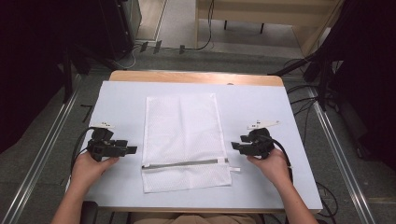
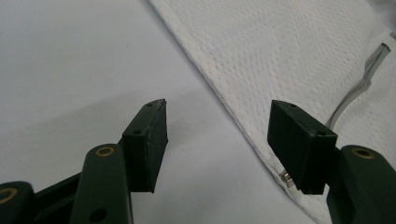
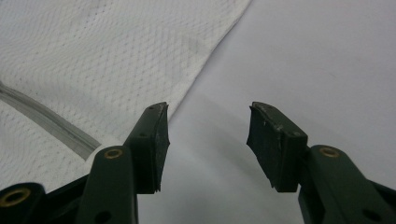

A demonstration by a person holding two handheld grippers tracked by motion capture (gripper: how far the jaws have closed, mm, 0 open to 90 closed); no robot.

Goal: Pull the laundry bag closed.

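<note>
Both sets of jaws are held apart with nothing between them. A white mesh bag (image 1: 184,140) is laid flat between the left gripper (image 1: 132,150) and the right gripper (image 1: 233,146), its long side running away from the person, equally near both.

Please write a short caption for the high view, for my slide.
Two open grippers, left gripper and right gripper, flank a white mesh bag lying flat on the table.

The person's left hand (image 1: 91,169) is holding the left gripper (image 1: 132,150), pointing right, its jaws standing wide apart. The right hand (image 1: 274,167) is holding the right gripper (image 1: 235,147), pointing left, jaws apart too
</note>
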